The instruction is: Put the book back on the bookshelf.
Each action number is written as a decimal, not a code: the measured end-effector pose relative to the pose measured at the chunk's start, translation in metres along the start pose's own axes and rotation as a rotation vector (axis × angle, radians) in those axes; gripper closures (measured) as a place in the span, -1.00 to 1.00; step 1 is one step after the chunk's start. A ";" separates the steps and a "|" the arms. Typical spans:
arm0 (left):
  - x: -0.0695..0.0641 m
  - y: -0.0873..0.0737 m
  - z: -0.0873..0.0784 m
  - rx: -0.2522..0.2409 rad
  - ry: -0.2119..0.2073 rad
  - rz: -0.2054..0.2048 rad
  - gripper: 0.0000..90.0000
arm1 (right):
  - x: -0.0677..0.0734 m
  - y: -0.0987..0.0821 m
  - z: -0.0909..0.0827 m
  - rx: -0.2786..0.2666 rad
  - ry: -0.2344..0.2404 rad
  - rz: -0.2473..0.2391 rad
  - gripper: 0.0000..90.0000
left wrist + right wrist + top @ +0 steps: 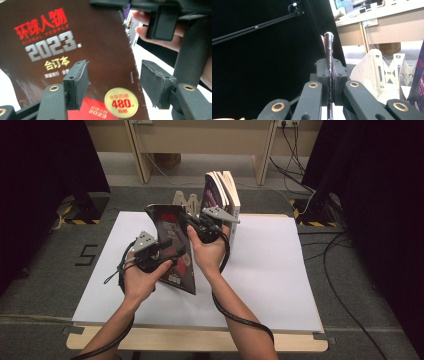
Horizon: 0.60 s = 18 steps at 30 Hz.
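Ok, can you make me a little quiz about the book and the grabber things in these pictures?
1. True or false: the left gripper is squeezing the dark red book.
2. Which gripper clamps the book's edge? A) the left gripper B) the right gripper C) neither
3. Fill in: the other books stand upright in a pale ____ at the far side of the table.

Key
1. False: its jaws stand open, with the cover beyond them.
2. B: its pads are pressed shut on the thin edge.
3. Rack.
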State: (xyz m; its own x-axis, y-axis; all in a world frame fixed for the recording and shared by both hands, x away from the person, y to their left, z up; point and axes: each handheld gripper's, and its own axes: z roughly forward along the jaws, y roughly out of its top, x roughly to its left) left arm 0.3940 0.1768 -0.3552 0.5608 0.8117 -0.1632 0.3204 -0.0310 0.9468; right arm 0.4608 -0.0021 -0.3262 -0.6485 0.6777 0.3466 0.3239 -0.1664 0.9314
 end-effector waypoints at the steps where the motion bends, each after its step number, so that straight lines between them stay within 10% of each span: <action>1: -0.001 0.001 0.002 0.002 0.001 0.002 -0.15 | 0.000 0.000 0.000 -0.002 0.000 -0.002 0.95; 18: -0.008 0.004 0.021 0.019 0.036 0.012 -0.20 | -0.002 -0.002 0.001 0.010 -0.015 -0.022 0.95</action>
State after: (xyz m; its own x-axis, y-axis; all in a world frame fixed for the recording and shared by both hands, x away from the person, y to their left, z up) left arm 0.4069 0.1581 -0.3562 0.5372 0.8314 -0.1418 0.3285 -0.0514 0.9431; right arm 0.4616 -0.0022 -0.3289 -0.6453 0.6916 0.3244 0.3163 -0.1446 0.9376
